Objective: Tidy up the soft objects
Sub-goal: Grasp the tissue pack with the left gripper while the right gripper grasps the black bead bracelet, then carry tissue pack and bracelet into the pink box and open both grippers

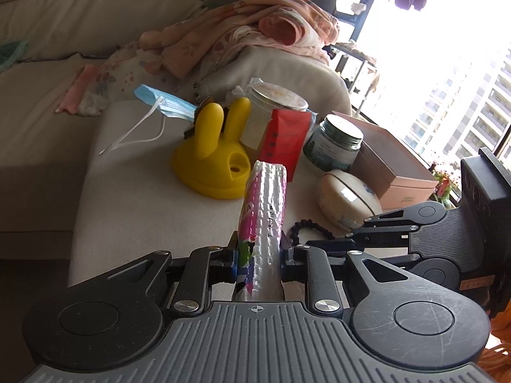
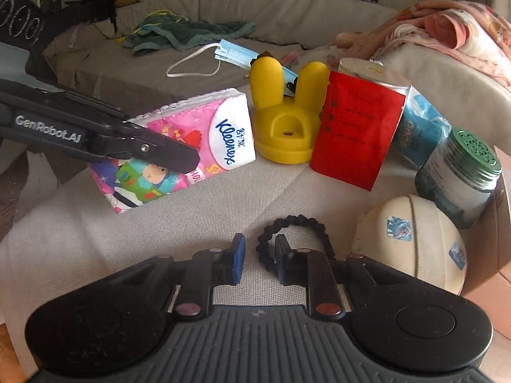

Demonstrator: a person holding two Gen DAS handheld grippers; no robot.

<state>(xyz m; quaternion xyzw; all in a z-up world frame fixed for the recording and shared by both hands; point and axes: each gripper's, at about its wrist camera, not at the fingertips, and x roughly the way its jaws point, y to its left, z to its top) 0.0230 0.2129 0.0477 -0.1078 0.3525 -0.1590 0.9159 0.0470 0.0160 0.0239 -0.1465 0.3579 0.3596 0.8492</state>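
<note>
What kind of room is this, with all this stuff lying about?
Most likely a home living room. There is a long beige sofa, a crumpled pink blanket on a cushion, and a big window looking out on apartment towers.

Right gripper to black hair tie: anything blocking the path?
Nothing visible. The near end of the hair tie already lies between the pads of the right gripper, which do not yet press it. The round beige case sits apart, to its right.
</note>
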